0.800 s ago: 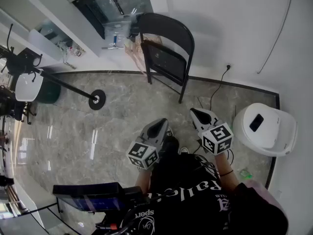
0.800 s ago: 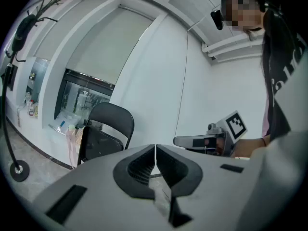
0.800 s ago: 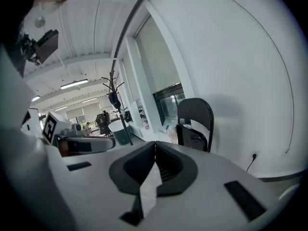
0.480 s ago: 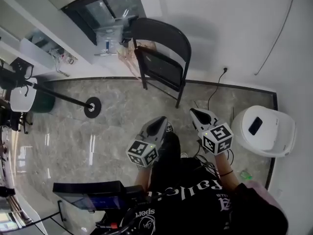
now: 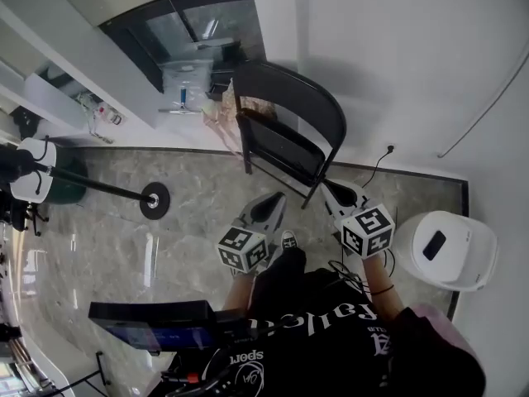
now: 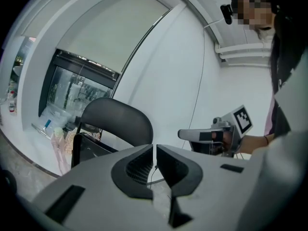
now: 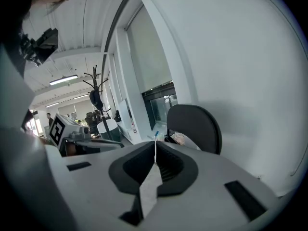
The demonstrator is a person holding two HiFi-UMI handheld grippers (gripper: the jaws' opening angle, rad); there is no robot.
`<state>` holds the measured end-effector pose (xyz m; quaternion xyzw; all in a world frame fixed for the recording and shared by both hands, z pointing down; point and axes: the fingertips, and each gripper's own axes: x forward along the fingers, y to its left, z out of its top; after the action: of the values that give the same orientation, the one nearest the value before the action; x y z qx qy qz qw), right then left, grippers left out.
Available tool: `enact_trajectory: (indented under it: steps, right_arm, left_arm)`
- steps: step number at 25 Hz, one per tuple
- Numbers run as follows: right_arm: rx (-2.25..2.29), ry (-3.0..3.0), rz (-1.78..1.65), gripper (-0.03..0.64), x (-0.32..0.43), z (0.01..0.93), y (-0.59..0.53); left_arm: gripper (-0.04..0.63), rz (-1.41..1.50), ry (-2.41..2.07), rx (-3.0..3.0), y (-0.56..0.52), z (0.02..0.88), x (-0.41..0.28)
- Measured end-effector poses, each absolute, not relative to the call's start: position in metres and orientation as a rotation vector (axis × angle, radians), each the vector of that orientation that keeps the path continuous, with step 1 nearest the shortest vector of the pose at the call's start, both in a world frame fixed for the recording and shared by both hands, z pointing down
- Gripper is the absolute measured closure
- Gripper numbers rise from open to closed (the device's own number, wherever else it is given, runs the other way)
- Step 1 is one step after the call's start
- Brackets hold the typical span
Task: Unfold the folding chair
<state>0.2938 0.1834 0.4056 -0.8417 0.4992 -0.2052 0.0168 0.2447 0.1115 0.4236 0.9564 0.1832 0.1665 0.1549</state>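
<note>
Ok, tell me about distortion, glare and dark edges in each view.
Head view: wide-angle bend bows the wall lines, and white glare streaks the polished floor. Left gripper view: heavy fisheye, dark corners, the left hand-held gripper looms large while the folding chair looks small. Right gripper view: same fisheye and dark corners round the right hand-held gripper.

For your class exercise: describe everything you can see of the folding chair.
The folding chair is black, with a thin tube frame that looks like metal. It has a wide backrest with a rounded top and a flat seat panel. It is folded, with the seat tipped up steeply against the frame. It stands upright on the grey marbled floor, close to the white wall; whether it leans on the wall cannot be told. The left gripper and right gripper point towards it, but neither touches it.
</note>
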Motion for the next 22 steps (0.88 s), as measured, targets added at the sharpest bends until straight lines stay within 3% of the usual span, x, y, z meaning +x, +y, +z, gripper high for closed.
enact_trajectory:
  steps: [10,13,17,22]
  right_arm:
    - [-2.708,1.597,-0.721,0.594,0.362,0.378,0.154]
    - [-2.691,1.721,-0.784,0.486,0.383,0.383,0.149]
    - [-2.628,1.827,-0.760,0.482,0.428,0.373,0.139]
    - [-2.592,2.007,-0.752,0.428,0.483,0.358,0.130]
  left_arm:
    - [0.589,0.596,0.497,2.669,0.070,0.434,0.304]
    - [0.565,0.628,0.465,2.637,0.068,0.449,0.321]
    - [0.523,0.653,0.381,2.602,0.063,0.469,0.348]
    - [0.511,0.624,0.219,2.535,0.061,0.481,0.384]
